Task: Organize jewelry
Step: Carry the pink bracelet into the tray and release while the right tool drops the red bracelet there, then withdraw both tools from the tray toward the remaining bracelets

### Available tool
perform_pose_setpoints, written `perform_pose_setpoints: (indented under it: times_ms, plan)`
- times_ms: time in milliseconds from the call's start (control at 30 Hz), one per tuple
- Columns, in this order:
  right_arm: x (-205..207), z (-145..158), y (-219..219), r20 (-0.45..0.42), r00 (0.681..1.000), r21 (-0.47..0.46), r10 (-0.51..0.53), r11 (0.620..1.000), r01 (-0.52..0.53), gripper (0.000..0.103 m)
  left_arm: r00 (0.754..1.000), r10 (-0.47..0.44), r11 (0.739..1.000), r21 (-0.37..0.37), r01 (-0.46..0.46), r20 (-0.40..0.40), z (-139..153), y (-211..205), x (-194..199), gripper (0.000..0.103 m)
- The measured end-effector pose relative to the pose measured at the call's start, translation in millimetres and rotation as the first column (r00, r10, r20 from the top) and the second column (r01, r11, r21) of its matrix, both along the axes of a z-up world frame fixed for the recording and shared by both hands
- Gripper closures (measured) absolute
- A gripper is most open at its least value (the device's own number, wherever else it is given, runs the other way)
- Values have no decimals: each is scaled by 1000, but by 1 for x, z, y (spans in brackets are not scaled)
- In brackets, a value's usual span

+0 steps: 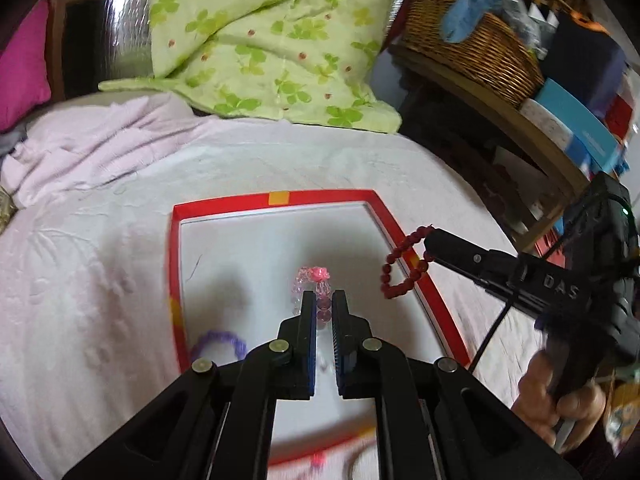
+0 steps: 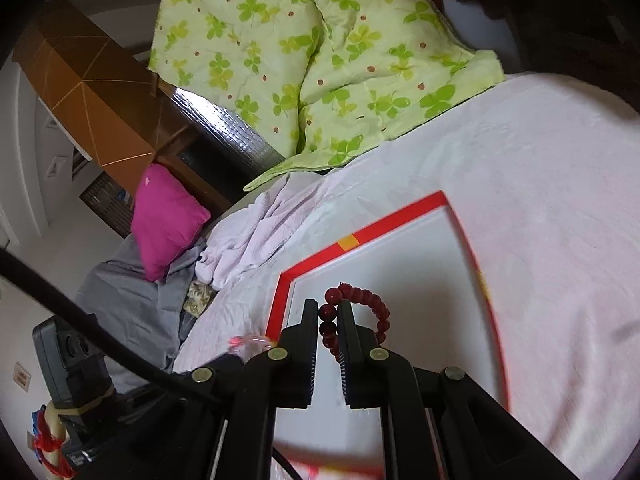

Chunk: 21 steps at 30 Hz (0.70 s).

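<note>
A white board with a red frame (image 1: 276, 197) lies on the pale pink bedspread. My left gripper (image 1: 322, 298) is shut on a pink bead bracelet (image 1: 316, 276), held just above the board's middle. A purple bracelet (image 1: 220, 346) lies on the board near its left edge. From the right, my right gripper (image 1: 428, 246) reaches in, shut on a dark red bead bracelet (image 1: 400, 268) that dangles over the board's right rim. The right wrist view shows the same grip (image 2: 329, 308) on the red beads (image 2: 372, 304) over the board (image 2: 360, 236); the pink bracelet (image 2: 248, 342) shows blurred at lower left.
A green floral quilt (image 1: 272, 40) is piled at the head of the bed. A magenta pillow (image 2: 164, 220) and grey sheet lie to the left. A wicker basket (image 1: 480, 52) sits on a wooden shelf at the right. A person's hand (image 1: 560, 400) holds the right gripper.
</note>
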State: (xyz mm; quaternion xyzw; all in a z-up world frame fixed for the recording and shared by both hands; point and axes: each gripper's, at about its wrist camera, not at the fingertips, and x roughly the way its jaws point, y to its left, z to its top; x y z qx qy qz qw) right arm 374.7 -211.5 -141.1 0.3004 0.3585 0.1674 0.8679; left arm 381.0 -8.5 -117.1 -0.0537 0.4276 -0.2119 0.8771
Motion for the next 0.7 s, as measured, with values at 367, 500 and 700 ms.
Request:
perform_pose_setpoints:
  times_ms: [367,500,700]
  plan:
    - [33,-51,-33,-151,983,49,-106,992,114,74,987,104,994,39,-100,-122,-54,20,40,93]
    - [-1,-35,-39,-89,992,-21,-93,996,92,57,995,80,996,31,-78,-62,-35,36,5,78]
    - [-80,-17,-44,-19,998,-88,-58,995,56,57,996,85,992,90,-84,-2,-20,57,-64,63]
